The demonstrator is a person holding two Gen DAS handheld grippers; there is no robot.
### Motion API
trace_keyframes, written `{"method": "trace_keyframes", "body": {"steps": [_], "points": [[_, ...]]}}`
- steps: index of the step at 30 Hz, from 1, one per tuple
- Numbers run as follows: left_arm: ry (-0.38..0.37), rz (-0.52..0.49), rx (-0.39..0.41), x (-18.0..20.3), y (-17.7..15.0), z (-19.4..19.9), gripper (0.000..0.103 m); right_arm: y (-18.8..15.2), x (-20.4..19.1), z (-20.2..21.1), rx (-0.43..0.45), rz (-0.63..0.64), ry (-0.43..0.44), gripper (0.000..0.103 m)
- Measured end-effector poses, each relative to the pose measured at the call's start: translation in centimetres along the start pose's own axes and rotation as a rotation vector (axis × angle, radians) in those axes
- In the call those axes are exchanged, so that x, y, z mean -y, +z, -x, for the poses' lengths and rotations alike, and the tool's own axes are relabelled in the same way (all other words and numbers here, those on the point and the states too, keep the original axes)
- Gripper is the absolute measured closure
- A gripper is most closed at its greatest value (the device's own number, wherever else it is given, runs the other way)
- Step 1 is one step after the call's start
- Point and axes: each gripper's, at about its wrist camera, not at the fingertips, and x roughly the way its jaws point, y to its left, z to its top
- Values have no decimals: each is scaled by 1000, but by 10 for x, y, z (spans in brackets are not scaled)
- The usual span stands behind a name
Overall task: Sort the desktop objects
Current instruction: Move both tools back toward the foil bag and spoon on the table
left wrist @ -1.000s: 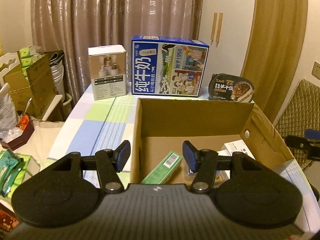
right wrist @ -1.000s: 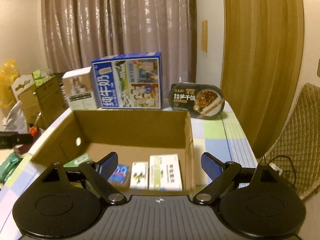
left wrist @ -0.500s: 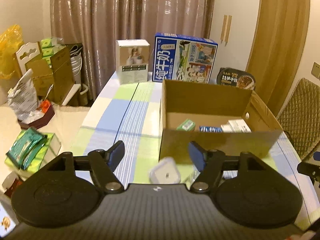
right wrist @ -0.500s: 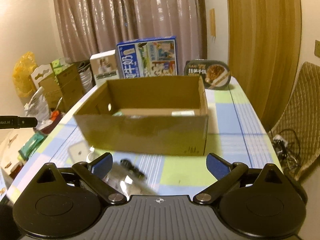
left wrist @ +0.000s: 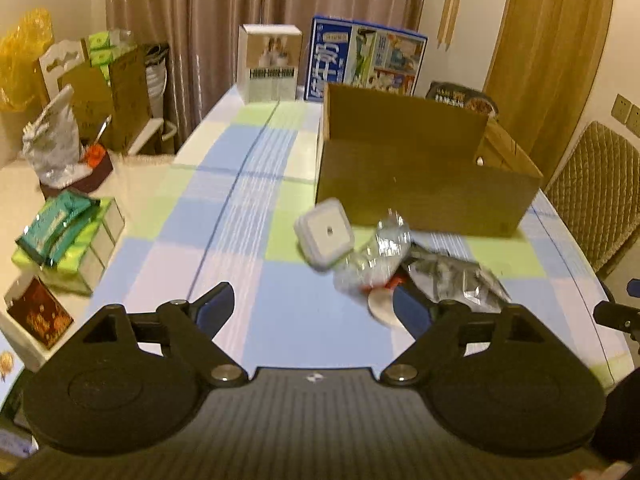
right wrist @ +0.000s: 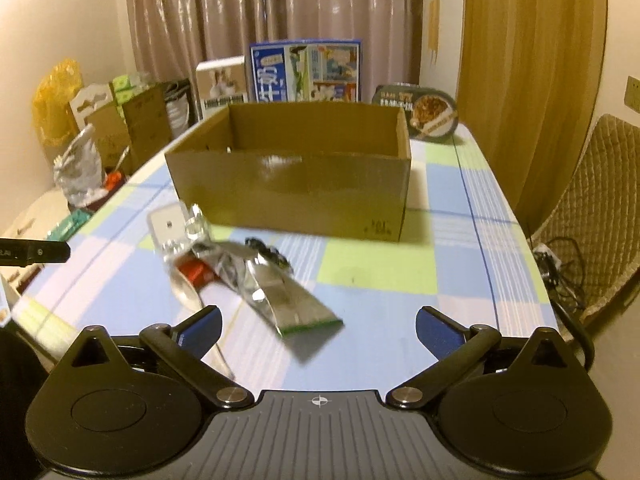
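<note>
An open cardboard box (left wrist: 420, 184) (right wrist: 288, 196) stands mid-table on the checked cloth. In front of it lies a loose pile: a white square container (left wrist: 326, 238) (right wrist: 170, 228), crumpled clear plastic (left wrist: 376, 256), silver foil packets (left wrist: 452, 276) (right wrist: 288, 300) and something red (right wrist: 196, 272). My left gripper (left wrist: 314, 308) hovers near the pile's left side, its jaws opening with nothing between them; its right finger (left wrist: 412, 312) is close to the pile. My right gripper (right wrist: 318, 328) hangs just short of the foil packet, jaws opening wide and gripping nothing.
A blue milk carton (left wrist: 364, 60), a white box (left wrist: 270, 64) and a black meal bowl (right wrist: 424, 114) stand at the table's far end. A padded chair (right wrist: 592, 216) is on the right. Tissue packs (left wrist: 60, 236) and cartons crowd the left.
Both grippers have drawn back from over the box toward the table's near edge. The box's contents dropped out of sight and the pile came into view. Both pairs of jaws spread wider.
</note>
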Motion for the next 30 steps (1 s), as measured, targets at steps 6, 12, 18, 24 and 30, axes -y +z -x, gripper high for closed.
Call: {"method": "trace_keyframes", "body": {"steps": [6, 12, 18, 24, 30], "points": [[-9, 12, -28, 3, -16, 0, 14, -2, -4, -3, -3, 33, 5, 2], [-22, -3, -44, 14, -18, -7, 12, 0, -15, -18, -31, 119, 40, 2], [-25, 0, -72, 20, -19, -21, 11, 1, -22, -38, -36, 232, 67, 3], [-37, -3, -114, 29, -23, -43, 11, 2, -24, -65, -65, 372, 108, 3], [-58, -23, -151, 45, -24, -68, 11, -1, -20, -95, -103, 465, 131, 4]]}}
